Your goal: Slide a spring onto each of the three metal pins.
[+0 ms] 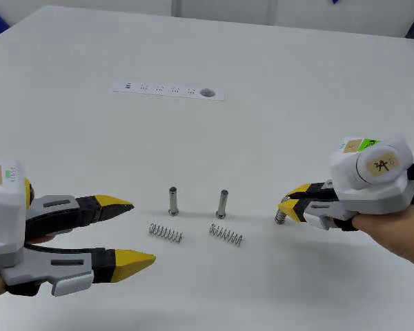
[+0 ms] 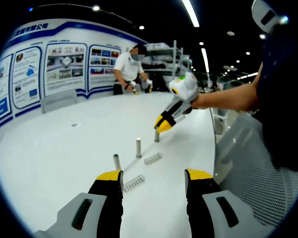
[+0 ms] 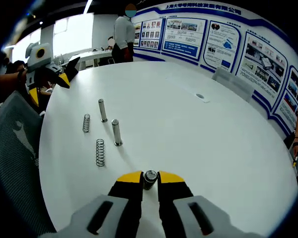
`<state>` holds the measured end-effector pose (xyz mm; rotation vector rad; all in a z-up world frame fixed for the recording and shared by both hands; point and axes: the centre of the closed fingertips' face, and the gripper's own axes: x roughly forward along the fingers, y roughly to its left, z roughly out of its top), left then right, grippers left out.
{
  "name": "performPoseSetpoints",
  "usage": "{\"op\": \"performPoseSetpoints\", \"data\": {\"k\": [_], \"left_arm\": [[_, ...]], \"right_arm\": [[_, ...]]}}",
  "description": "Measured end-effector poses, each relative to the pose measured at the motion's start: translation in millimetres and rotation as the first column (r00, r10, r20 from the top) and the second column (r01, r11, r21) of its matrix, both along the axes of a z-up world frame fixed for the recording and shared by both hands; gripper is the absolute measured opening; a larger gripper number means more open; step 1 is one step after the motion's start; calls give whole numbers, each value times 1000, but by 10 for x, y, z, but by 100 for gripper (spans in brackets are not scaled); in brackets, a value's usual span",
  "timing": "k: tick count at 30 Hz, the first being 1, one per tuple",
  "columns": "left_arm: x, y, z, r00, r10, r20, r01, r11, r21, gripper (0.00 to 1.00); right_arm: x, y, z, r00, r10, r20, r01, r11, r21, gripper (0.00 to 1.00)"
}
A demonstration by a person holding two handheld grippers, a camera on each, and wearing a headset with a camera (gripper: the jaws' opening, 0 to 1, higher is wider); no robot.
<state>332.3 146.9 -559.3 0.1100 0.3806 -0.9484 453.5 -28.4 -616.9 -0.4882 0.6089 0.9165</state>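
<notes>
The yellow tips of the right gripper [image 3: 150, 177] are clenched on the third pin [image 1: 281, 216], which stands upright on the white table [image 1: 69, 152]; the coils of a fitted spring [image 1: 280, 219] are seen round its foot. The left gripper [image 1: 143, 232] is held released, jaws spread wide, well apart from the other. Between the grippers the first pin [image 1: 173, 201] and second pin [image 1: 222, 204] are set upright, axes vertical. Just before each, the first spring [image 1: 165, 232] and second spring [image 1: 225, 234] are laid flat, long axes running left to right.
</notes>
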Motion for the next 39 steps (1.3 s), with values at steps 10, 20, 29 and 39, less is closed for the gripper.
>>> {"op": "performPoseSetpoints", "data": {"k": [10,20,29,39], "left_arm": [[9,-16,3,1000,-6,1,6,1000,-1,51],[20,-24,14,1000,-11,5,11,1000,2,51],[15,-29,26,1000,-14,9,14,1000,5,51],[6,-28,36,1000,-17,12,17,1000,8,51]], "right_arm": [[-17,-13,71,1000,-11,12,11,1000,23,18],[-142,-86,136,1000,-19,16,18,999,28,19],[-323,-77,133,1000,-9,0,9,999,37,19],[-500,114,61,999,43,-32,-41,998,44,19]]}}
